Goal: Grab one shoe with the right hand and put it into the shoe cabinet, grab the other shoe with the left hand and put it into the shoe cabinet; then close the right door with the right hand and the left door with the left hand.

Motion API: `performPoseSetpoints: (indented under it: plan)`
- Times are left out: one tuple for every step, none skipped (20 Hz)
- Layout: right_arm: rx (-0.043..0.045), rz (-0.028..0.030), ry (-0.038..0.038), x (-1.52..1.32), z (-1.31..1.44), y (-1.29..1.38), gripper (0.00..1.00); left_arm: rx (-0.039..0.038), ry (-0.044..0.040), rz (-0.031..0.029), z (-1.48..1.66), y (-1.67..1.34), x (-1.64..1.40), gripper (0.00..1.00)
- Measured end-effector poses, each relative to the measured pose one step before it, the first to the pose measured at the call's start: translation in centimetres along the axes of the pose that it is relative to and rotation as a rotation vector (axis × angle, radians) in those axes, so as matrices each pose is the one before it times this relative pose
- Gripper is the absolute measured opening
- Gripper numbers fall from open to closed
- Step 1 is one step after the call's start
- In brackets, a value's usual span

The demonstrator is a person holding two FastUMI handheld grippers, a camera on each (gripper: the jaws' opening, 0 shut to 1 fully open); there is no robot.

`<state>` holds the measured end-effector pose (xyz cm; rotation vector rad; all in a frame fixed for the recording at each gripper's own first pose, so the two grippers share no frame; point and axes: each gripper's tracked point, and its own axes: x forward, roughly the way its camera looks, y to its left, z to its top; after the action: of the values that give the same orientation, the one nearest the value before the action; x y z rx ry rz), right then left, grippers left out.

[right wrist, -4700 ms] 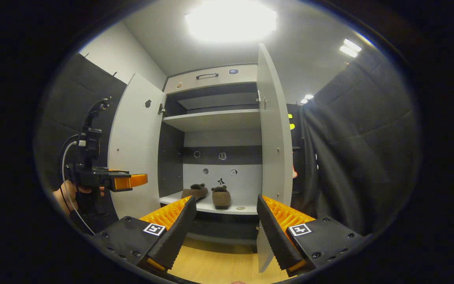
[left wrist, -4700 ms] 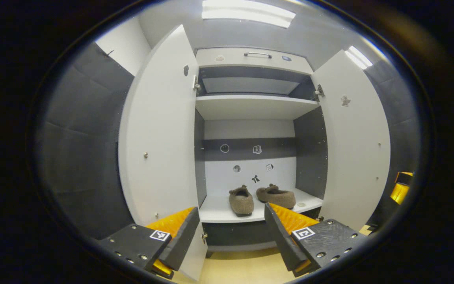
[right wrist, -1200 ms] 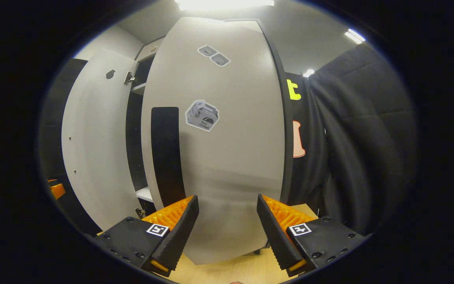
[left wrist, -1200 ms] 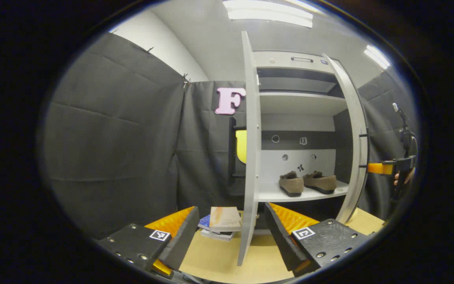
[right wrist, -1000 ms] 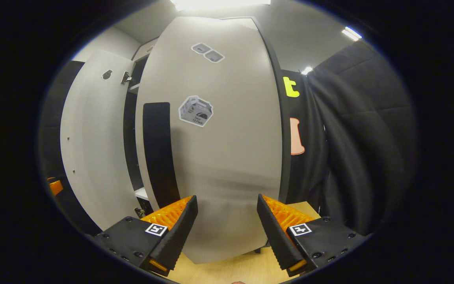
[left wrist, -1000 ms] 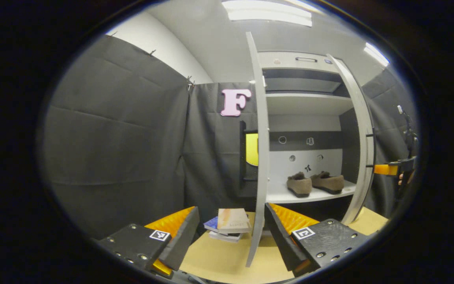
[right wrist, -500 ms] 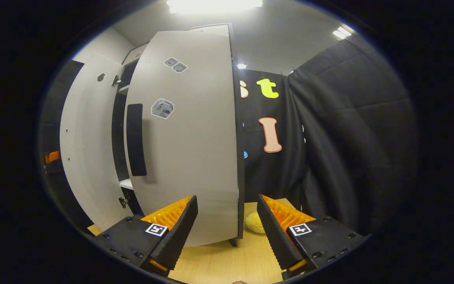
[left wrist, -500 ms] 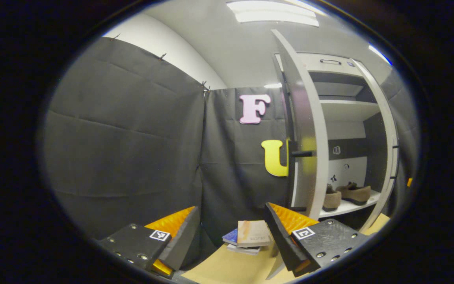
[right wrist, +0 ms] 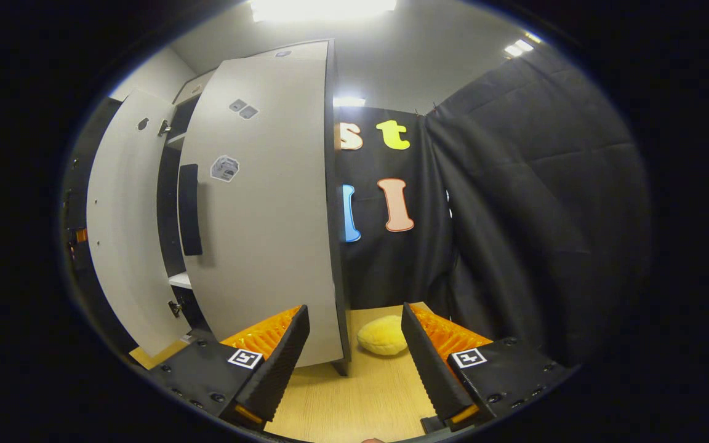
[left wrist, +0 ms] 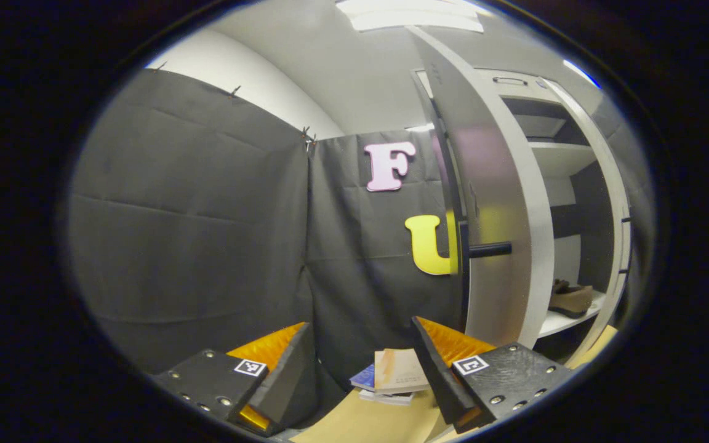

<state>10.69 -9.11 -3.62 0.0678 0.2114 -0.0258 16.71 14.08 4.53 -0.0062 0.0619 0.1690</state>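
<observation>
Both cameras have swung outward to the doors' outer faces since a second ago, the cabinet's inside sliding off to the edge.

Left gripper hangs released, jaws wide and empty; the tall pale-grey left cabinet door stands just to its right, long axis upright, black bar handle facing out, one brown felt slipper on the white shelf beyond. Right gripper is likewise released, the sticker-dotted grey right door lying to its left (already partly swung in, I judge), so each door sits inward of its own hand, wanting a sideways push.
</observation>
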Motion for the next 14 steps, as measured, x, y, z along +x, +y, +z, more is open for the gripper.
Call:
performPoseSetpoints:
  plan:
    - [0.00275, 0.00395, 0.00454, 0.031, -0.251, 0.279, 0.96, -0.00945, 0.00187, -0.00557, 0.027, -0.234, -0.025, 0.94]
    - [0.00291, 0.00159, 0.00276, 0.042, -0.171, 0.242, 0.97, -0.00549, 0.00427, -0.00749, -0.161, -0.294, -0.139, 0.94]
    - [0.00314, 0.00465, 0.00179, -0.041, -0.154, 0.299, 0.97, -0.00305, 0.0026, -0.00979, 0.071, -0.346, -0.142, 0.94]
    - [0.00327, 0.00761, 0.00185, 0.052, -0.048, 0.431, 0.97, -0.00346, 0.00022, -0.01213, 0.057, -0.528, -0.151, 0.94]
    - [0.00042, 0.00887, 0.00017, 0.07, -0.125, 0.433, 0.97, -0.00374, -0.00118, -0.0181, -0.044, -0.76, -0.141, 0.94]
    - [-0.00255, 0.00478, 0.00076, -0.027, -0.018, 0.271, 0.97, -0.00408, -0.00179, -0.02508, 0.101, -0.9, -0.288, 0.94]
    - [-0.00476, 0.00431, 0.00156, 0.026, -0.037, 0.347, 0.97, -0.00422, -0.00238, -0.02866, 0.074, -1.079, -0.237, 0.94]
    - [-0.00375, 0.00443, -0.00079, -0.087, 0.063, 0.311, 0.97, -0.00604, -0.00238, -0.02371, 0.019, -0.979, -0.175, 0.94]
    - [-0.00293, 0.00372, -0.00252, 0.058, 0.019, 0.288, 0.97, -0.00497, -0.00394, -0.0172, 0.074, -0.929, -0.173, 0.94]
    - [-0.00358, 0.00283, -0.00133, -0.135, 0.129, 0.233, 0.97, -0.00297, -0.00598, -0.01307, 0.009, -0.619, 0.057, 1.0]
    - [-0.00511, 0.00052, -0.00039, -0.142, -0.018, 0.138, 0.97, -0.00314, -0.00427, -0.01027, -0.01, -0.779, 0.086, 1.0]
    - [-0.00571, -0.00093, 0.00136, -0.171, -0.016, -0.048, 0.97, -0.00127, -0.00498, -0.01297, 0.061, -0.684, -0.021, 1.0]
    - [-0.00349, -0.00272, 0.00092, -0.123, -0.079, 0.04, 0.97, -0.00268, -0.00106, -0.01188, 0.132, -0.786, 0.074, 0.94]
    - [-0.00062, -0.00109, 0.00144, -0.271, -0.025, -0.06, 0.97, -0.00196, -0.0022, -0.01383, -0.036, -0.786, 0.011, 0.94]
